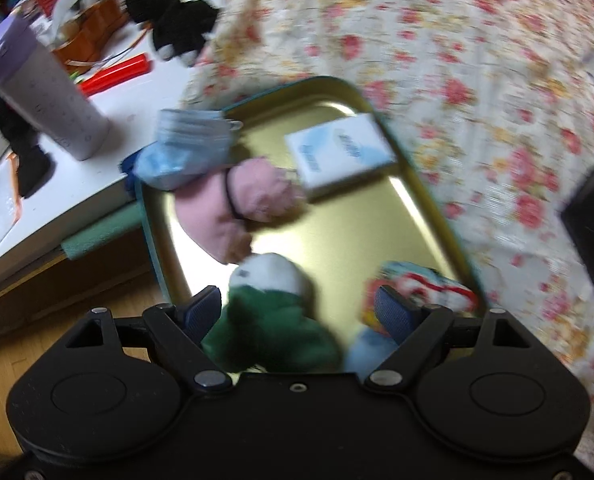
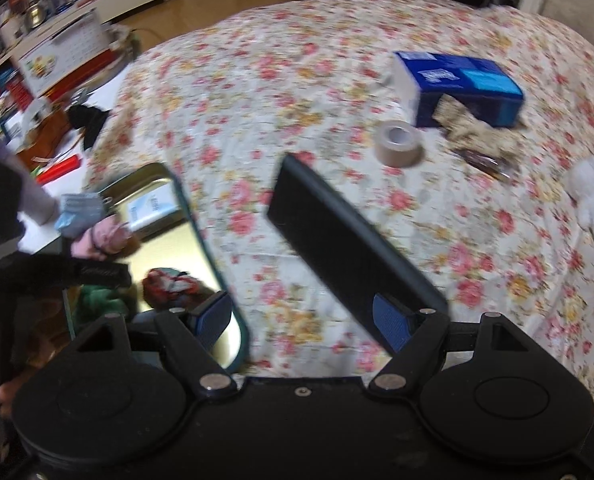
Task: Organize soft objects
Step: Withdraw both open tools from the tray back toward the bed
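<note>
A gold tin tray [image 1: 357, 232] with a teal rim lies on the flowered bedspread. It holds a blue folded bundle [image 1: 189, 140], a pink soft toy [image 1: 241, 200] with a black band, a white tissue packet [image 1: 337, 152] and a red-and-white patterned soft thing [image 1: 425, 284]. A green-and-white plush [image 1: 269, 312] lies between the jaws of my left gripper [image 1: 299, 312], which stands open; the right pad is clear of it. My right gripper [image 2: 301, 318] hangs open over the bedspread beside the tray [image 2: 185, 248]. A white plush [image 2: 593, 204] lies far right.
A black flat slab [image 2: 349, 236] lies by the right finger. A tape roll [image 2: 399, 144], a blue tissue box [image 2: 457, 84] and brown scraps [image 2: 469, 136] sit beyond it. The white desk [image 1: 97, 184] carries a purple-lidded tumbler [image 1: 45, 92] and a black plush [image 1: 177, 24].
</note>
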`<state>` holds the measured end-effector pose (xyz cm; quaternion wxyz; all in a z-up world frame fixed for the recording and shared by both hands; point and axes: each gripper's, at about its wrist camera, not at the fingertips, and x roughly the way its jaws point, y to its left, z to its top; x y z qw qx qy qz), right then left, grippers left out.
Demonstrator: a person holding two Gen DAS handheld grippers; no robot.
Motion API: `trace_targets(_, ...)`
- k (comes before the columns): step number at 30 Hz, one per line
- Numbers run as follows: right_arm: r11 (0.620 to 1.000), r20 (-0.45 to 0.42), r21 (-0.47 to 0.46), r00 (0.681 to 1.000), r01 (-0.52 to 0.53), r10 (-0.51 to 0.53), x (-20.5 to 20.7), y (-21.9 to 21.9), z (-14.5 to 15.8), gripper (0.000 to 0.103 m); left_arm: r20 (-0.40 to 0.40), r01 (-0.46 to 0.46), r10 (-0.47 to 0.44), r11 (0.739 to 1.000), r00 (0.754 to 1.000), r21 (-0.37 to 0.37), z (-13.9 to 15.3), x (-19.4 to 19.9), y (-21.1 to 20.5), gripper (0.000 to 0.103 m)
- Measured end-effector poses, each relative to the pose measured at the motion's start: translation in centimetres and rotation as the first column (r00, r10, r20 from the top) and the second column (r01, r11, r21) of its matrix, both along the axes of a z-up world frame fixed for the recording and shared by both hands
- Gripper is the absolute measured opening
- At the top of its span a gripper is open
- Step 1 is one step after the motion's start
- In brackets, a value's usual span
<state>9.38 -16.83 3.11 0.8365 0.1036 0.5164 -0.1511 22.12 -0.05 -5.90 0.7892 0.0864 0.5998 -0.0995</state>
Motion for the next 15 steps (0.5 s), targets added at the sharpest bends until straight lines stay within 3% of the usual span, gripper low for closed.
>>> trace_targets(8,0.986,0.019,-0.023,0.987,0.162,-0.162,-1.8,-6.9,0.0,0.077,0.065,0.128,-0.128,0.992,0.990,0.002,3.6,-2.6,-5.7,0.081)
trace_targets(15,0.948,0.026,-0.041,0.948,0.317,-0.316,-3.6,-13.3,-0.3,0.077,0.099,0.241,-0.241,0.970,0.966,0.003,5.9,-4.2,-11.0,0.081)
